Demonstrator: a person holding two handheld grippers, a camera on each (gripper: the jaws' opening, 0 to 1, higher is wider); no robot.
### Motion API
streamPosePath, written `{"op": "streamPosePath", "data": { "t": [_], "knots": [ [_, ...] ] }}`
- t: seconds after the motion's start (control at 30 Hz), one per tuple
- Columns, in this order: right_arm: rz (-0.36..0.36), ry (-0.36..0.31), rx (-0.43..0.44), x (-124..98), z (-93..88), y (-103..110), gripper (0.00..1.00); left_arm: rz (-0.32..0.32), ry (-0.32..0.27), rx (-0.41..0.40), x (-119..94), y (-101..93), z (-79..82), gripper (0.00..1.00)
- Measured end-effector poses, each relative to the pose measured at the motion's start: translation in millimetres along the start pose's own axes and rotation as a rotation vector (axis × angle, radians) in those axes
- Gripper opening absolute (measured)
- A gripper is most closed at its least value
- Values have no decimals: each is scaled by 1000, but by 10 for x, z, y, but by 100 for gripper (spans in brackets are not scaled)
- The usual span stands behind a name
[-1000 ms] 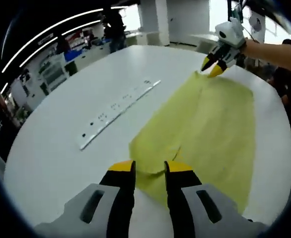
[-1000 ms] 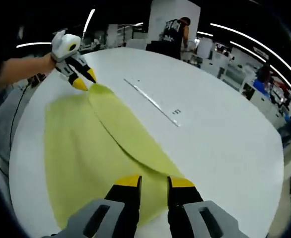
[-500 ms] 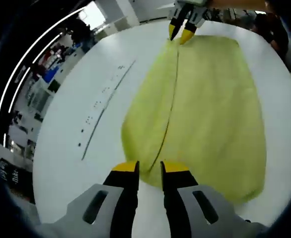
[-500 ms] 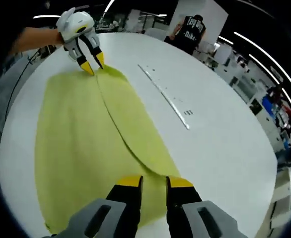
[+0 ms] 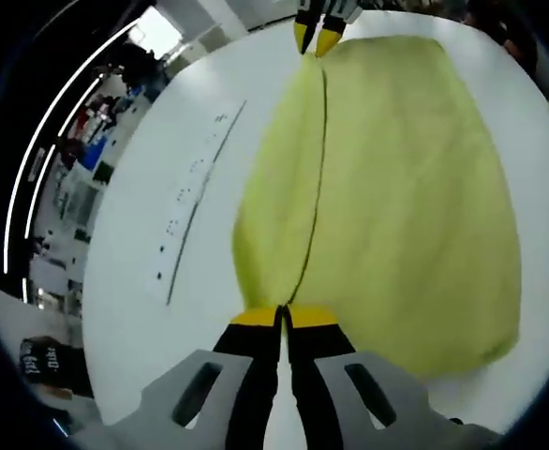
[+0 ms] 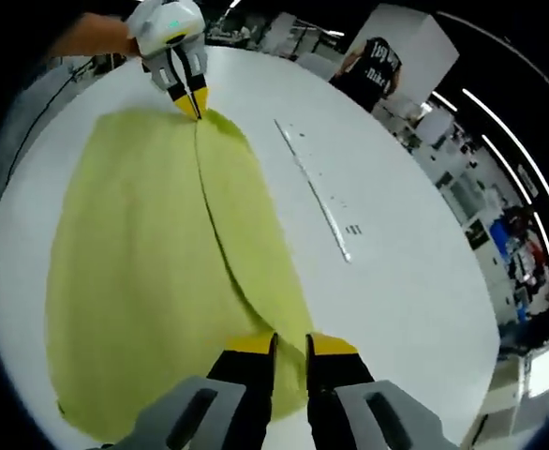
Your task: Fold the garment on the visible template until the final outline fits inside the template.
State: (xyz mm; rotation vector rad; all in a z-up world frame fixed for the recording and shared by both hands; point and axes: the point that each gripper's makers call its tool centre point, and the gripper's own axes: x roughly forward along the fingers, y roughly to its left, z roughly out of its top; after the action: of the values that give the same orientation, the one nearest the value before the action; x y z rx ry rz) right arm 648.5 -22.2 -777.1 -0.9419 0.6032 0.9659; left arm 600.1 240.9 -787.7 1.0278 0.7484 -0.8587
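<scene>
left gripper (image 5: 284, 317) pinches the near end of the flap, jaws together | right gripper (image 6: 289, 343) narrow on the far end | you hold yellow garment (image 5: 406, 187) flap taut over the white table (image 5: 143, 309) so the fold lands straight

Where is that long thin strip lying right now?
The strip lies flat on the white table, apart from the yellow garment, off its folded side, right of it in the right gripper view.

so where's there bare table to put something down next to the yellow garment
Bare white table lies beyond the long strip, and a narrower band runs between strip and yellow garment. It is crowded along the fold, where the left gripper and right gripper pinch opposite ends.
</scene>
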Motion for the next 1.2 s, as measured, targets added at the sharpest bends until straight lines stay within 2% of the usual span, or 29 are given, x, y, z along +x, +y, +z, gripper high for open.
{"op": "streamPosePath", "data": {
  "t": [0.1, 0.2, 0.37, 0.4, 0.5, 0.63, 0.73, 0.83, 0.93, 1.1, 1.13, 1.2],
  "knots": [
    [47, 17, -40, 46, -15, 76, 7, -6, 2, -8, 19, -5, -12, 0],
    [72, 37, -63, 65, -58, 121, 0, -4, 7, 0, 24, -7, -9, 0],
    [65, 34, -43, 73, -53, 99, 0, 9, 2, -9, 30, 23, 14, 0],
    [54, 21, -16, 70, -34, 65, 0, 19, -9, -28, 21, 58, 24, 0],
    [24, -15, 82, 59, 7, -31, 0, 37, -62, -159, 0, 155, 56, 0],
    [-3, -60, 226, 75, 39, -138, 0, 89, -81, -311, -15, 357, 23, 0],
    [-26, -76, 349, 98, 29, -214, 0, 119, -122, -493, -11, 493, 23, 0],
    [-51, -98, 436, 85, 32, -293, 2, 128, -156, -625, -22, 567, 17, 0],
    [-71, -118, 470, 34, 33, -360, 17, 155, -208, -691, -82, 641, 31, 11],
    [-74, -142, 518, -44, 35, -369, 31, 123, -257, -773, -125, 595, 55, 29],
    [-70, -150, 531, -55, 44, -362, 33, 110, -273, -781, -135, 581, 81, 32],
    [-65, -164, 547, -99, 72, -332, 33, 115, -266, -772, -169, 575, 73, 32]
  ]
}}
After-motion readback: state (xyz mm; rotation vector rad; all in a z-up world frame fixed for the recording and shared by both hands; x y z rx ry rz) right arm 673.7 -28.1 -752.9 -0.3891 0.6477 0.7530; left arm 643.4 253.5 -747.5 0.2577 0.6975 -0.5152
